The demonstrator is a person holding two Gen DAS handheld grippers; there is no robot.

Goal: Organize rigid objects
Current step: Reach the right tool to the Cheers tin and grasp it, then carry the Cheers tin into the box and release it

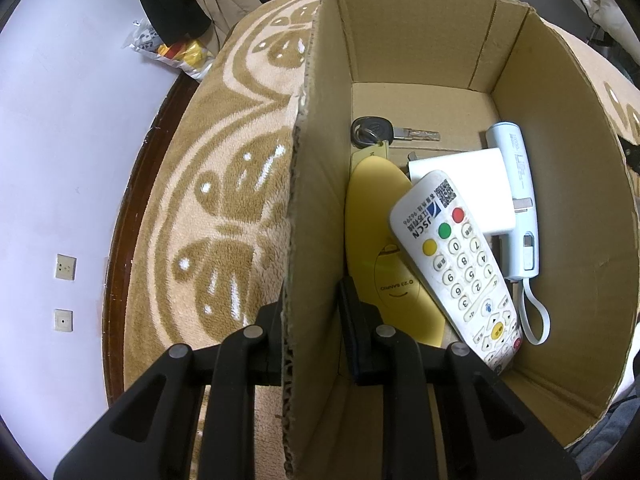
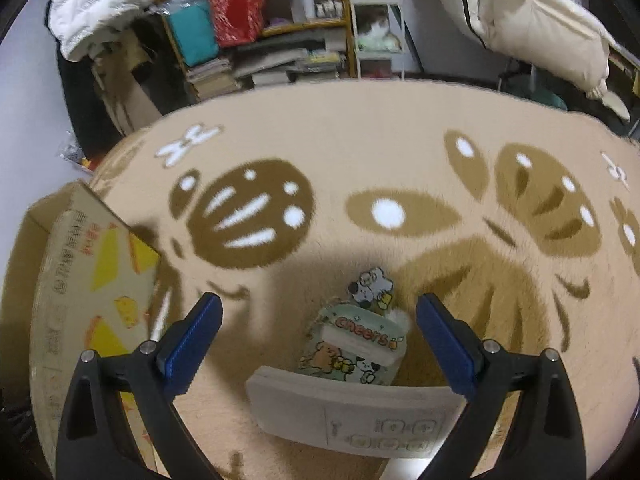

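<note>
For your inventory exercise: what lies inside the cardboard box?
Inside the cardboard box: a white remote on top, a yellow oval item, a key, a white charger and a pale blue device. Whatever lies beneath them is hidden.

1. Covering most of the floor: a plush beige rug (image 2: 360,152) with brown and white butterfly shapes.
2. Showing beside the rug's edge in the left wrist view: a dark brown wooden strip (image 1: 132,184), then a pale lilac wall (image 1: 60,120).
3. Sitting on that wall: two small square outlets (image 1: 66,267).
4. Standing past the rug's far edge: a yellow-framed shelf unit (image 2: 256,20), holding a teal bag, a red bag, bottles and stacked books.
5. Standing just right of the shelf: a narrow white rack (image 2: 378,32).
6. Hanging at both upper corners of the right wrist view: white padded coats (image 2: 532,20).
7. Lying near the wall: a crinkled plastic packet (image 1: 176,50).
</note>
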